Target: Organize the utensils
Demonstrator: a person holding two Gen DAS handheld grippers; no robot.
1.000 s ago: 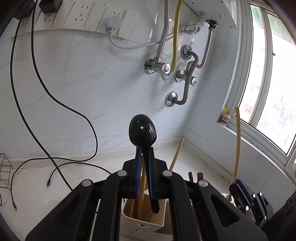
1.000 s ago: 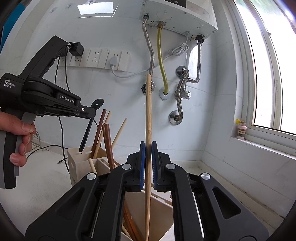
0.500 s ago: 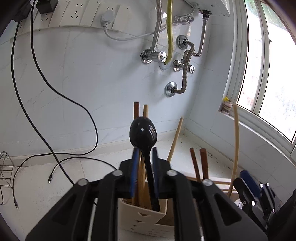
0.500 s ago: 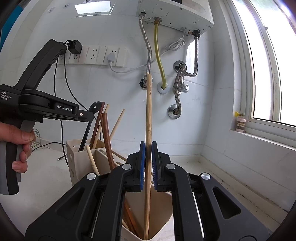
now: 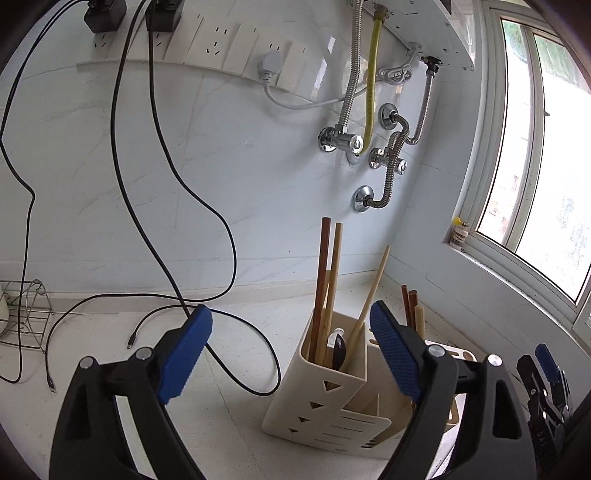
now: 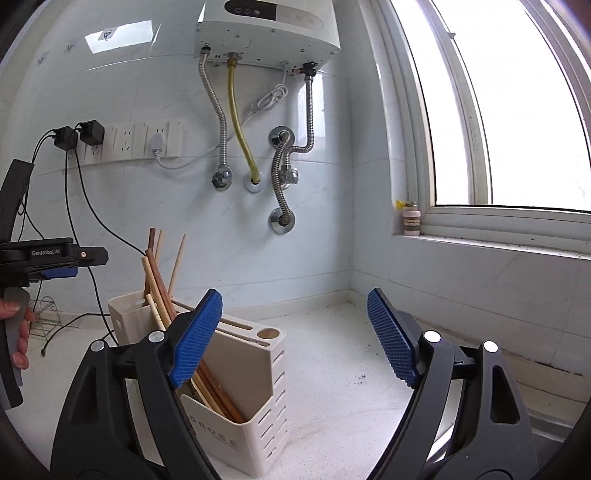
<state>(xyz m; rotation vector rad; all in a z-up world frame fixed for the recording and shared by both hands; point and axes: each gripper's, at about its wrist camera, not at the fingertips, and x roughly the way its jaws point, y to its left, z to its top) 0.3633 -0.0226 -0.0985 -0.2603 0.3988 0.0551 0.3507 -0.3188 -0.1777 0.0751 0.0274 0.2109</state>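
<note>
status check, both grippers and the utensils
Left gripper open, empty. Right gripper open, empty. Chopsticks and black spoon in holder. Nothing blocking.

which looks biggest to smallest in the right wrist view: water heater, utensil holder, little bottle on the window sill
1. utensil holder, though nearness to the camera inflates it
2. water heater, close behind and partly cropped
3. bottle, clearly smallest

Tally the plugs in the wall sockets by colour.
black adapters: 2
white plug: 1
Total: 3
</note>
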